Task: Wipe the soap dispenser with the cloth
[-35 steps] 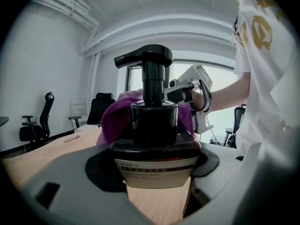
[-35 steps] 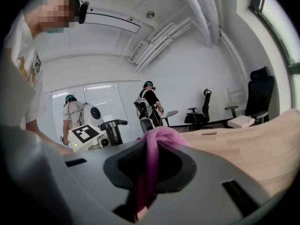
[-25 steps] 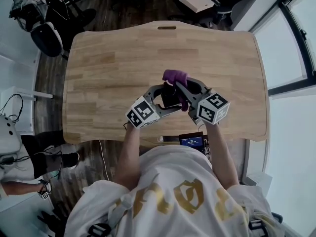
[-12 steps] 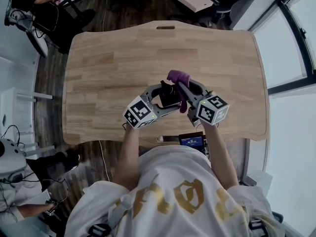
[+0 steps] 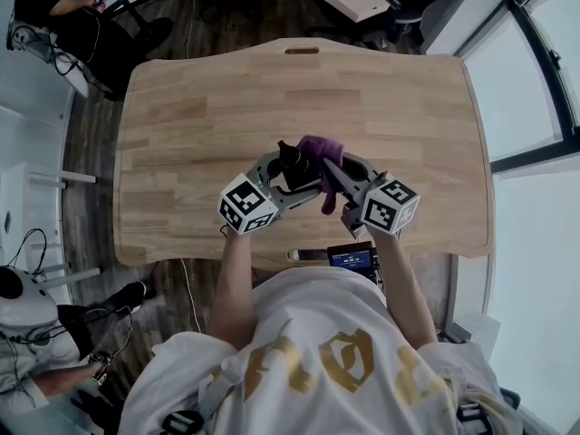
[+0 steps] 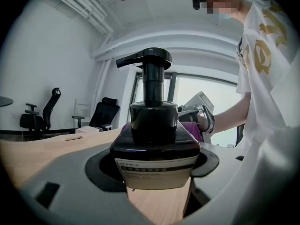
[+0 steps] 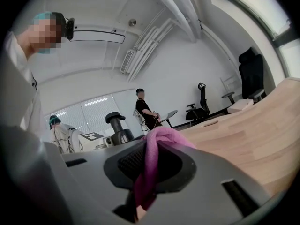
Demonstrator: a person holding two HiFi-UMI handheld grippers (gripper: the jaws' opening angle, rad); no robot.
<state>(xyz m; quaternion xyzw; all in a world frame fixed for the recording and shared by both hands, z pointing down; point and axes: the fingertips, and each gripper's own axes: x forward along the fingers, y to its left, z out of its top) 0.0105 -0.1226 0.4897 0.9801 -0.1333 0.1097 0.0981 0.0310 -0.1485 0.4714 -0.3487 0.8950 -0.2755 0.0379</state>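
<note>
Head view: left gripper (image 5: 283, 181) clamps the upright soap dispenser (image 5: 290, 159); right gripper (image 5: 328, 178) pinches the cloth (image 5: 319, 146), apparently touching its 2 o'clock side.

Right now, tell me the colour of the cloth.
The cloth is purple, leaning magenta; the right gripper view shows it best.

The soap dispenser (image 6: 154, 135) is sitting between the fingers of the left gripper (image 5: 288, 175), over the middle of the tabletop (image 5: 199, 116), nearer its near edge than its far edge. The cloth (image 5: 319, 148) is hanging between the fingers of the right gripper (image 5: 331, 175), just behind and right of the dispenser. Both grippers are pointing inward from the near edge, one on each side of the dispenser.
</note>
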